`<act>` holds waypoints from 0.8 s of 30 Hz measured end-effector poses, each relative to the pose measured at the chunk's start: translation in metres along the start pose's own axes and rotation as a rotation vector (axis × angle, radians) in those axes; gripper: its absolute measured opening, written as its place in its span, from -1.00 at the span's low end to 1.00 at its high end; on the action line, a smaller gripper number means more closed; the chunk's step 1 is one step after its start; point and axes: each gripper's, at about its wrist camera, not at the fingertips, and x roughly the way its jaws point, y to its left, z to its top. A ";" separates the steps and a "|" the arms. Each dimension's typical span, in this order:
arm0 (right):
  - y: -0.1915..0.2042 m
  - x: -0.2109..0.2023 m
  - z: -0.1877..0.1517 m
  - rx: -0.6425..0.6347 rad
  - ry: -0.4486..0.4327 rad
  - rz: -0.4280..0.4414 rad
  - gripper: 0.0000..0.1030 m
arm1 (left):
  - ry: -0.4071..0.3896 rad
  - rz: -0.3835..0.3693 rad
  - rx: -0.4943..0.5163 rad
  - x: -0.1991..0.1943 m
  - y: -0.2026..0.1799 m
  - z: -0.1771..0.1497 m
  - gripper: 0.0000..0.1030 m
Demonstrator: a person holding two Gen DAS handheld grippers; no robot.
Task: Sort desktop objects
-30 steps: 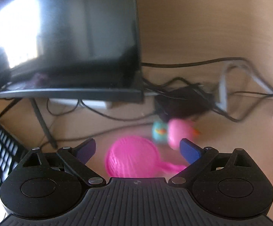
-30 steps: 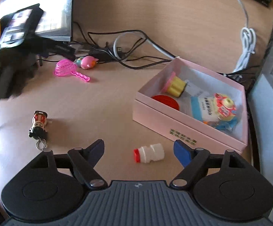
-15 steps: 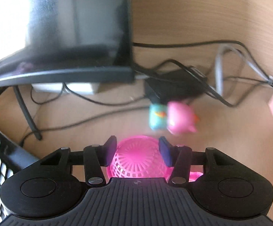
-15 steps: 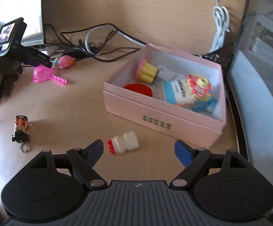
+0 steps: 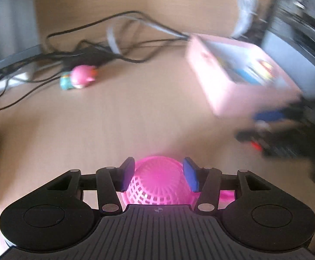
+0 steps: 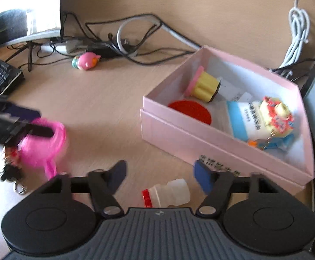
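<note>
The left claw [image 5: 158, 174] is clamped on the pink mesh scoop [image 5: 157, 179], its jaws easing apart a little yet pressing the basket's sides, low in the left wrist frame. The right claw [image 6: 159, 176] is closing around the small white bottle [image 6: 168, 192] lying on the bench [image 6: 105, 108], pads not touching it. The pink box [image 6: 200, 138] sits at right, toys inside.

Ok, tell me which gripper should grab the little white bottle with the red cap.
Right. The right gripper has the white bottle lying between its closing fingers, not yet pinched. The left gripper is already clamped on the pink strainer.
</note>
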 end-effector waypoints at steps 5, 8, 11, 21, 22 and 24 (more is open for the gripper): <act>-0.003 0.002 -0.006 0.045 0.021 0.026 -0.29 | -0.034 0.012 0.081 -0.023 -0.018 -0.020 0.65; 0.000 -0.006 -0.014 0.037 0.027 0.050 -0.30 | -0.034 0.026 0.078 -0.033 -0.015 -0.028 0.78; 0.008 -0.018 -0.022 -0.006 0.037 0.074 -0.30 | -0.040 0.056 0.065 -0.042 -0.004 -0.033 0.84; 0.067 -0.053 -0.004 -0.187 -0.103 0.234 0.58 | -0.017 0.188 -0.056 -0.071 0.031 -0.059 0.86; 0.077 -0.048 -0.003 -0.218 -0.097 0.254 0.58 | -0.017 0.213 -0.075 -0.075 0.037 -0.062 0.86; 0.095 -0.035 -0.002 -0.277 -0.074 0.265 0.58 | -0.020 0.245 -0.100 -0.083 0.046 -0.065 0.87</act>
